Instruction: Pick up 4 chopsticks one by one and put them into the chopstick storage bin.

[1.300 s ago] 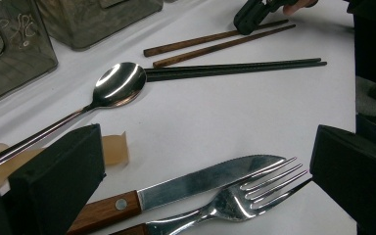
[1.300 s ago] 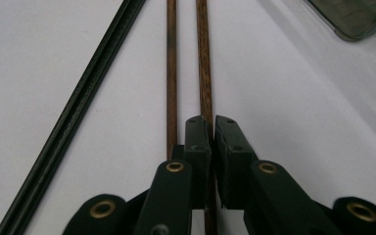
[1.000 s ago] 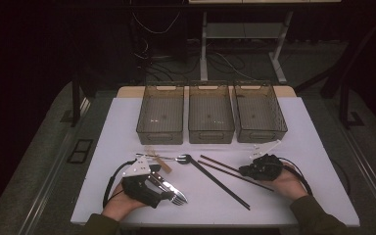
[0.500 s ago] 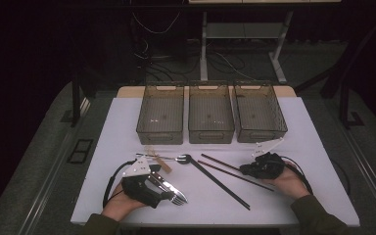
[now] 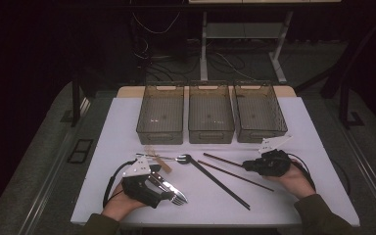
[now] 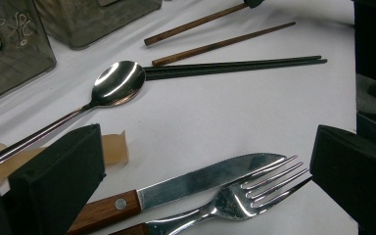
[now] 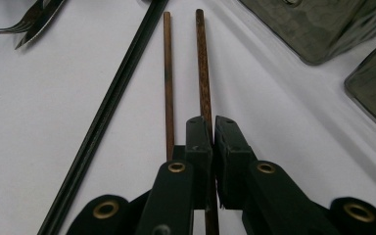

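With the left gripper [image 5: 169,188] resting wide open around the knife [image 6: 196,183] and fork [image 6: 235,200], the right gripper [image 7: 211,128] is pinched shut on one brown chopstick [image 7: 203,73] lying on the table [image 5: 303,132], so lifting it toward a bin [image 5: 259,112] likely comes next.

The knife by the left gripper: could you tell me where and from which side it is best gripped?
Probably the wooden handle, from straight above. The knife lies flat on the table, its blade tight against the fork, so the thin blade offers little hold. The left gripper stands open astride both; pinching across the handle may take the fork too.
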`<control>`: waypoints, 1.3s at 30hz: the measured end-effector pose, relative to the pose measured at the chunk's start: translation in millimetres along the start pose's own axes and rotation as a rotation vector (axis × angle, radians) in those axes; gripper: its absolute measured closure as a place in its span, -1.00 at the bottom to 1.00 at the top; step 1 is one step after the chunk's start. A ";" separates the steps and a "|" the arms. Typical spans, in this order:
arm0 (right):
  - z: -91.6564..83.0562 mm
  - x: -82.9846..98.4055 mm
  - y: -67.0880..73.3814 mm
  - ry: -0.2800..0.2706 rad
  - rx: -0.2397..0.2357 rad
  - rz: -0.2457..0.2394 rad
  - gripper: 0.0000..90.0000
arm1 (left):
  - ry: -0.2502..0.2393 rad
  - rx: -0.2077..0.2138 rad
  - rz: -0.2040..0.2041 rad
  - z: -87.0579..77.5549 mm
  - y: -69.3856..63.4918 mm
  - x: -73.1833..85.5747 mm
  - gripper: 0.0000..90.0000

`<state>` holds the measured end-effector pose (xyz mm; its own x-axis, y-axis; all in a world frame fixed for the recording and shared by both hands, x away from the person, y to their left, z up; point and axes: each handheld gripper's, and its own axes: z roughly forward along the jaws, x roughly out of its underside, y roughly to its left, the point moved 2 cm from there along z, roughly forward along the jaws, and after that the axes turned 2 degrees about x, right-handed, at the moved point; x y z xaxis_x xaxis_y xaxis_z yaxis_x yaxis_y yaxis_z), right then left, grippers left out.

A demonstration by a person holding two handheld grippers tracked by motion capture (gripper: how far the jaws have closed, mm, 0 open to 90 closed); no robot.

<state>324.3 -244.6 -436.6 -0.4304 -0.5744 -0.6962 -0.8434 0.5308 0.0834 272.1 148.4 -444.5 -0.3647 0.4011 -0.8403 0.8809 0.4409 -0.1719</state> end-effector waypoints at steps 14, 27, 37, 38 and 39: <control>-14.3 -9.0 -1.7 -0.075 -0.003 0.014 0.90 | 0.000 0.003 0.002 0.9 1.9 1.7 -1.00; -29.1 -31.9 -0.8 -0.179 0.000 0.048 0.90 | -0.006 -0.019 -0.015 1.4 3.7 1.8 -1.00; -22.0 -49.0 0.1 -0.178 0.012 0.061 0.90 | 0.003 -0.019 -0.003 2.8 3.9 1.2 -1.00; -20.8 -51.0 0.3 -0.178 0.012 0.061 0.90 | 0.002 -0.016 -0.005 2.7 3.6 1.0 -1.00; -19.0 -52.8 0.8 -0.180 0.016 0.066 0.90 | -0.001 -0.013 -0.007 2.6 3.4 0.8 -1.00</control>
<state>340.2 -225.7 -386.2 -0.4185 -0.4179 -0.8063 -0.8097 0.5738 0.1229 275.6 148.1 -447.2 -0.3702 0.3970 -0.8398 0.8743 0.4544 -0.1706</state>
